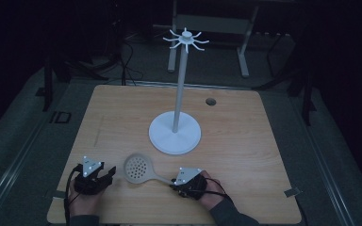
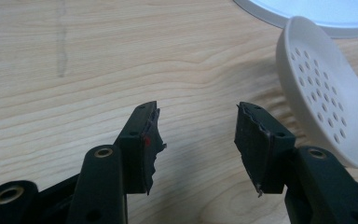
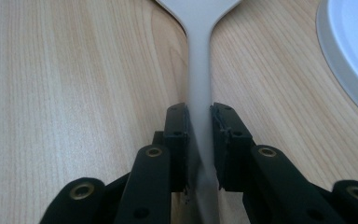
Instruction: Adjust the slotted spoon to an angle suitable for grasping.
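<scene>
resting on the table (image 1: 245, 141), skimmer (image 1: 139, 168) handle between clenched right fingers (image 3: 175, 140); left fingers (image 2: 142, 140) released

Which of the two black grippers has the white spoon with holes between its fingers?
The right gripper: its fingers clasp the white perforated plastic spoon's handle. The left gripper is open.

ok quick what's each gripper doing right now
left gripper: open, nothing between its jaws, beside the skimmer's bowl.
right gripper: shut on the skimmer, by its handle.

High view: above, forward-down | gripper views: close, low over table (image 1: 245, 141) | shared: skimmer (image 1: 138, 168), stand base (image 1: 175, 133)
</scene>
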`<state>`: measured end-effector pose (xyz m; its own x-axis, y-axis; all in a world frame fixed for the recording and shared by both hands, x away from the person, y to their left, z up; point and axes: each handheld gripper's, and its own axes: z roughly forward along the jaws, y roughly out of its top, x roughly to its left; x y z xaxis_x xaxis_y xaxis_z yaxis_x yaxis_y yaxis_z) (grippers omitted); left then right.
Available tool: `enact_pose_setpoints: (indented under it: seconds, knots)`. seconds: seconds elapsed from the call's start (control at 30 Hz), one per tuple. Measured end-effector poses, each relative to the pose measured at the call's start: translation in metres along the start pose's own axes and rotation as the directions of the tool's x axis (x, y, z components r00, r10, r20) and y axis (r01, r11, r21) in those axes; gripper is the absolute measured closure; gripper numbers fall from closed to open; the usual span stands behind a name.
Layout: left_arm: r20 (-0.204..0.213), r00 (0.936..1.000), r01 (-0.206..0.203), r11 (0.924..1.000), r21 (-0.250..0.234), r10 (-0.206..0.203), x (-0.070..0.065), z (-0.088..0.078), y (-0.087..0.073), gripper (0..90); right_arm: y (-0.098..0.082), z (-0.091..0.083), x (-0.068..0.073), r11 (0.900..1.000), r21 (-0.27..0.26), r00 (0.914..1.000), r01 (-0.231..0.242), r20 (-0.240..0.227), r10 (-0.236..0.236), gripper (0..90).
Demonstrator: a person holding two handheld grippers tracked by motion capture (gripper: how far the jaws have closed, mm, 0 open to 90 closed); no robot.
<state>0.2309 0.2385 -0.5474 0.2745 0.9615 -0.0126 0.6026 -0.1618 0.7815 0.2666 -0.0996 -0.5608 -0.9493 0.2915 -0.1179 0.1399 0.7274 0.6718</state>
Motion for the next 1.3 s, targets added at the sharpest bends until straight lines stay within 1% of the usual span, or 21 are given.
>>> enact_pose_setpoints:
  seconds: [0.1,0.13,0.23,0.27,0.33,0.4,0.43,0.47,0.53,0.57,0.63,0.8,0.83,0.9,0.93,1.1,1.13,1.17,1.23,1.27,1.3]
  knots:
    - [-0.002,1.0,0.005,1.0,-0.003,-0.005,0.001,0.0,0.0,49.8,0.0,0.0,-0.001,1.0,0.0,0.9997,-0.021,-0.009,0.021,74.8]
    - [0.001,1.0,0.001,1.0,-0.002,-0.001,0.0,0.0,0.0,49.8,-0.001,-0.004,-0.003,0.999,-0.004,0.9991,-0.039,0.012,0.039,64.7]
    - [0.004,1.0,-0.005,1.0,-0.002,0.005,-0.001,0.0,0.0,49.8,-0.003,-0.011,-0.004,0.998,-0.024,0.9978,-0.065,0.008,0.066,63.9]
    - [0.003,1.0,-0.005,1.0,-0.002,0.005,-0.002,0.0,0.0,49.8,-0.004,-0.017,-0.004,0.996,-0.041,0.9969,-0.078,0.007,0.079,64.6]
    - [0.004,1.0,-0.007,1.0,-0.004,0.007,-0.001,0.0,0.0,49.8,-0.011,-0.032,-0.001,0.992,-0.067,0.9938,-0.111,-0.009,0.111,72.8]
    - [0.005,1.0,-0.005,1.0,-0.008,0.005,-0.001,-0.001,0.001,49.8,-0.02,-0.042,0.004,0.989,-0.064,0.9912,-0.131,-0.028,0.13,80.6]
    - [0.005,1.0,-0.005,1.0,-0.008,0.005,-0.001,-0.001,0.001,49.9,-0.02,-0.042,0.004,0.989,-0.064,0.9912,-0.131,-0.028,0.13,80.6]
    - [0.008,1.0,-0.004,0.9999,-0.011,0.004,-0.002,-0.001,0.001,49.9,-0.032,-0.049,0.01,0.988,-0.05,0.9888,-0.143,-0.049,0.141,85.8]
    - [0.008,0.9999,-0.006,0.9999,-0.013,0.006,-0.003,-0.001,0.002,50.1,-0.043,-0.055,0.016,0.99,-0.021,0.9893,-0.138,-0.051,0.137,88.1]
    - [0.008,0.9999,-0.006,0.9999,-0.013,0.006,-0.003,-0.001,0.002,50.1,-0.043,-0.055,0.016,0.99,-0.021,0.9893,-0.138,-0.051,0.137,88.1]
    - [0.015,0.9998,-0.014,0.9997,-0.021,0.014,-0.005,-0.001,0.003,50.1,-0.058,-0.063,0.02,0.99,0.018,0.989,-0.143,-0.034,0.144,89.3]
    - [0.03,0.9993,-0.023,0.9989,-0.041,0.025,-0.008,-0.004,0.007,50.1,-0.07,-0.071,0.018,0.986,0.037,0.9861,-0.164,-0.02,0.165,89.6]
    - [0.04,0.9988,-0.026,0.9977,-0.062,0.029,-0.01,-0.007,0.01,50.1,-0.072,-0.073,0.016,0.986,0.045,0.9873,-0.159,0.009,0.159,89.6]
    - [0.047,0.9985,-0.025,0.9971,-0.072,0.029,-0.012,-0.009,0.012,50.1,-0.071,-0.073,0.015,0.987,0.054,0.9879,-0.15,0.048,0.147,89.6]
    - [0.063,0.9974,-0.03,0.9961,-0.084,0.035,-0.014,-0.011,0.015,50.1,-0.071,-0.073,0.013,0.988,0.055,0.9875,-0.146,0.068,0.142,89.6]
    - [0.108,0.9919,-0.058,0.9949,-0.082,0.067,-0.02,-0.012,0.022,52.5,-0.073,-0.07,-0.003,0.981,0.045,0.9761,-0.186,0.122,0.18,89.5]
    - [0.108,0.9919,-0.058,0.9949,-0.082,0.067,-0.02,-0.012,0.022,52.4,-0.073,-0.07,-0.003,0.981,0.045,0.9761,-0.186,0.122,0.18,89.5]
    - [0.124,0.9886,-0.075,0.9943,-0.076,0.084,-0.023,-0.01,0.026,52.5,-0.073,-0.068,-0.012,0.977,0.03,0.9679,-0.213,0.143,0.207,89.5]
    - [0.131,0.987,-0.085,0.9938,-0.072,0.094,-0.024,-0.01,0.028,52.4,-0.074,-0.067,-0.02,0.971,0.016,0.9597,-0.237,0.16,0.231,89.5]
    - [0.141,0.9845,-0.096,0.9931,-0.067,0.105,-0.026,-0.009,0.031,52.4,-0.074,-0.067,-0.02,0.971,0.016,0.9597,-0.237,0.16,0.231,89.5]
    - [0.161,0.9788,-0.119,0.9913,-0.056,0.127,-0.03,-0.007,0.036,52.3,-0.074,-0.065,-0.028,0.964,-0.002,0.9485,-0.267,0.177,0.263,89.5]
